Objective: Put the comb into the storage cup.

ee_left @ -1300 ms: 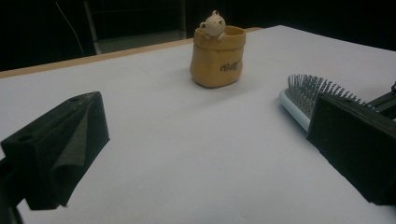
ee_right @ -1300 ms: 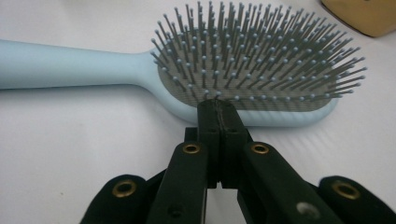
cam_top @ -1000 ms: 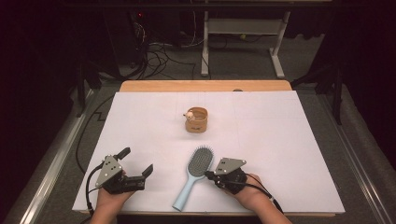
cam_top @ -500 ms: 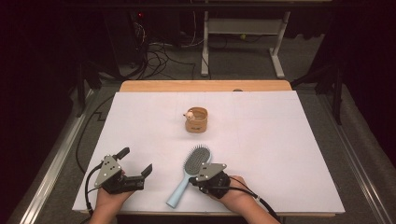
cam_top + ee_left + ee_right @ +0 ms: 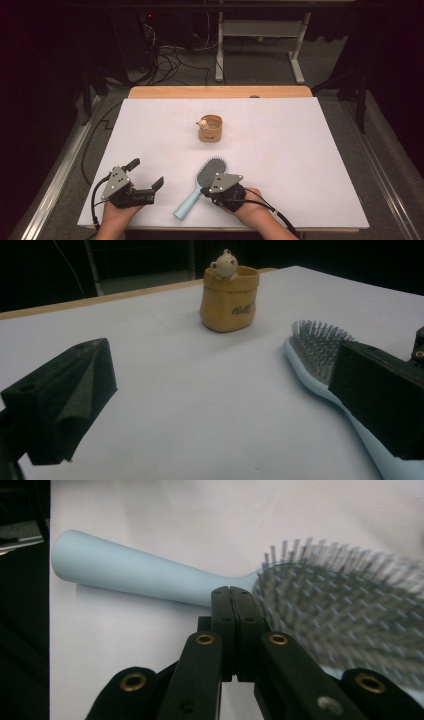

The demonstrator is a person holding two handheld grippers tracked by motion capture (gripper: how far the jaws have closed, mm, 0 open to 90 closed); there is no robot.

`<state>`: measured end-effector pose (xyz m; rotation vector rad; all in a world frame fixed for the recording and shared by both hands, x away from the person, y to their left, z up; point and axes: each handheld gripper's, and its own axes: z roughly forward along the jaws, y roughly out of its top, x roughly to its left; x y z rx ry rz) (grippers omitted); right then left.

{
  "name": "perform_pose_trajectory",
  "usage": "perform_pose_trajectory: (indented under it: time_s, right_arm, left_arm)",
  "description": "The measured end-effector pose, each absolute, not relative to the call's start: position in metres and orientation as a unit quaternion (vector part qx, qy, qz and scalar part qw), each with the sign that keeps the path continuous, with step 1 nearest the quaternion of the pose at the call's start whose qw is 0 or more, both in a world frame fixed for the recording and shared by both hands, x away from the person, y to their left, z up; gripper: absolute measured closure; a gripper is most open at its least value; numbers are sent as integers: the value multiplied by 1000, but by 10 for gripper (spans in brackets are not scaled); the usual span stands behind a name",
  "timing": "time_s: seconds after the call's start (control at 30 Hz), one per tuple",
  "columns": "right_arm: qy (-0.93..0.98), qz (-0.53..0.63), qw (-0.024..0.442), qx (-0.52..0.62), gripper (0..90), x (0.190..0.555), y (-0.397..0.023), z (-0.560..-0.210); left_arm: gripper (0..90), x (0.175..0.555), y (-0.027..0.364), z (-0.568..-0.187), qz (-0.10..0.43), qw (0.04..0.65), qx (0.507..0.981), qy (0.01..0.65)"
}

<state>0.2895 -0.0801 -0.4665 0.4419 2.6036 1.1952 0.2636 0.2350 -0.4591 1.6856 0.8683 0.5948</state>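
A light-blue hairbrush (image 5: 192, 200) lies bristles up on the white table near the front edge, its handle toward the front left. My right gripper (image 5: 205, 192) is shut with nothing between its jaws, and its tips (image 5: 232, 592) rest against the brush (image 5: 150, 577) where handle meets head. My left gripper (image 5: 146, 172) stands open to the left of the brush, jaws wide apart and empty (image 5: 220, 405). Ahead of it are the brush (image 5: 310, 347) and a tan bag-shaped pot (image 5: 229, 300) with a small bear on its rim. That pot (image 5: 211, 129) stands mid-table.
The white sheet (image 5: 300, 150) covers the table, with a wooden strip (image 5: 220, 92) along its far edge. Beyond it are floor cables (image 5: 170, 55) and a desk frame (image 5: 260, 45). Metal rails (image 5: 55, 185) run along both table sides.
My right gripper has moved left against the brush. The brush handle has swung a little to the left. The left gripper has stayed put.
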Motion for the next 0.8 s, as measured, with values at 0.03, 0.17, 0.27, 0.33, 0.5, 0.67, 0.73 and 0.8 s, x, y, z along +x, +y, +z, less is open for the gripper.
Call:
perform_pose_trajectory:
  time_s: [0.03,0.17,0.27,0.33,0.5,0.67,0.73,0.8]
  right_arm:
    - [890,411,125,153,900,289,-83,-465]
    - [877,426,135,177,900,291,-103,-460]
    - [865,433,154,200,900,292,-127,-457]
    - [855,441,165,219,900,292,-145,-456]
    - [831,451,195,259,900,293,-187,-453]
    - [805,458,222,305,900,293,-227,-452]
    - [795,461,233,318,897,291,-240,-452]
    - [784,464,244,333,881,289,-252,-452]
  left_arm:
    - [5,263,235,-459,245,547,712,365]
    - [12,262,233,-459,244,545,715,364]
    - [12,262,233,-459,247,544,714,364]
    - [12,262,234,-459,249,544,712,367]
    - [6,262,236,-458,265,543,706,369]
    - [3,263,239,-457,279,554,690,373]
    - [3,263,240,-458,278,554,689,376]
    - [3,264,241,-458,275,553,691,375]
